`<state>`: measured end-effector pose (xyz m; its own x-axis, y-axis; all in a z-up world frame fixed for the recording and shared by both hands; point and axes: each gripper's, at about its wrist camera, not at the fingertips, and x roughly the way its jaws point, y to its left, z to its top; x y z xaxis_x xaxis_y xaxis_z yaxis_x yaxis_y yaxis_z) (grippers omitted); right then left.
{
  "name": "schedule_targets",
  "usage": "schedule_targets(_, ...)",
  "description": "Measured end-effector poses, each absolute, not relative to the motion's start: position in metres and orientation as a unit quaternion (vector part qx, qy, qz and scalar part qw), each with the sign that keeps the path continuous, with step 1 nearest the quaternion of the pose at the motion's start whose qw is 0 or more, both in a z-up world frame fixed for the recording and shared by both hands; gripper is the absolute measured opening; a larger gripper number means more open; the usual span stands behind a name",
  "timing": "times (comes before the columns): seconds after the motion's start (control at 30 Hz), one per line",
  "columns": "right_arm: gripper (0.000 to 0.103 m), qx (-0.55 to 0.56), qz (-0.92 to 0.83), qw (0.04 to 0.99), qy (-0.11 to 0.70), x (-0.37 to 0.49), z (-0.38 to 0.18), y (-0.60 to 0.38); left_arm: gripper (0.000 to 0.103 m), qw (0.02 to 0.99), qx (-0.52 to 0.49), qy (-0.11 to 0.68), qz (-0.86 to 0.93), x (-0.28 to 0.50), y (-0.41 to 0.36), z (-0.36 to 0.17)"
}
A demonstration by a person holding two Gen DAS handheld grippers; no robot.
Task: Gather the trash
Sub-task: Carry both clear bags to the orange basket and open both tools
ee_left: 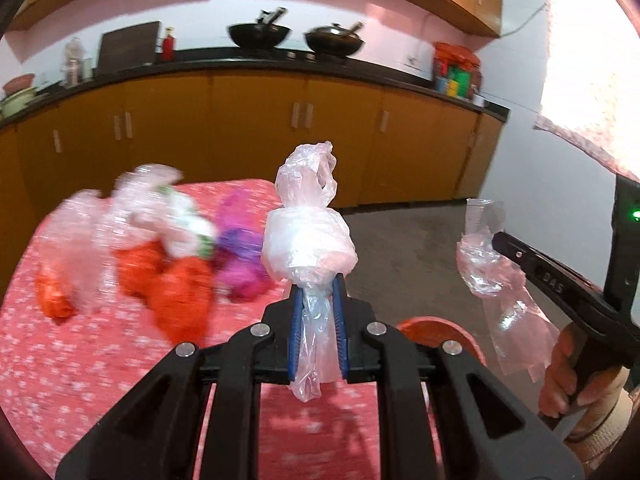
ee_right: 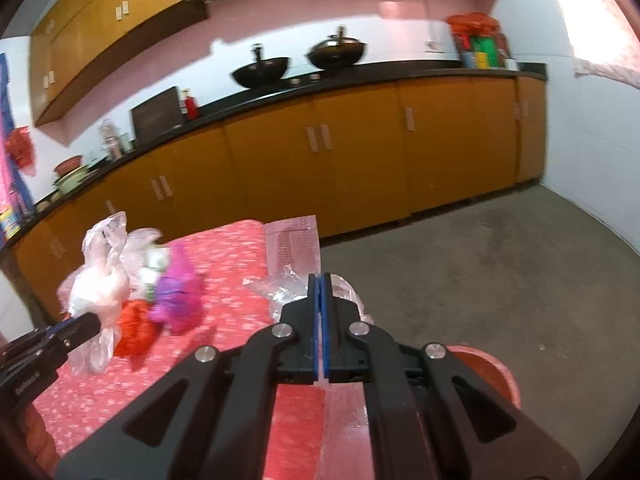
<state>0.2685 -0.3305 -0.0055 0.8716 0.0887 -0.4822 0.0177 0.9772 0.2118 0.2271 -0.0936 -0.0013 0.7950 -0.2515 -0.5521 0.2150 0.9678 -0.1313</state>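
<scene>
Left gripper [ee_left: 318, 320] fingers pinch a knotted clear plastic bag [ee_left: 308, 240] at frame centre; right gripper [ee_right: 320, 320] fingers clamp a crumpled clear plastic cup and wrapper [ee_left: 486, 256]. Orange, purple and white plastic scraps [ee_left: 176, 256] still litter the pink floral worktop [ee_left: 80, 360], left of centre. Plenty left, I'd say.

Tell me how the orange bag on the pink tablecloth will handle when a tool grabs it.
The orange bag looks like crumpled thin plastic, so it will probably go floppy and sag. It seems light for its size. Thin film can slip, so a bunched fold likely holds best, much as the left tool pinches the clear knotted bag.
</scene>
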Motion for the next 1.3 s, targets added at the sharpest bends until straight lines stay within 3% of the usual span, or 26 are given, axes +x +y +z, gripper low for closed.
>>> schedule_targets(0.53, 0.003, 0.133, -0.061, 0.945, 0.293, 0.267, -0.069, -0.416, 0.014, 0.919, 0.007, 0.344, -0.191, 0.243, -0.208, -0.051)
schedule_targets(1.3, 0.003, 0.172, -0.095, 0.919, 0.341, 0.284, -0.140, -0.478, 0.015, 0.871, 0.086, 0.424, -0.234, 0.264, -0.305, -0.123)
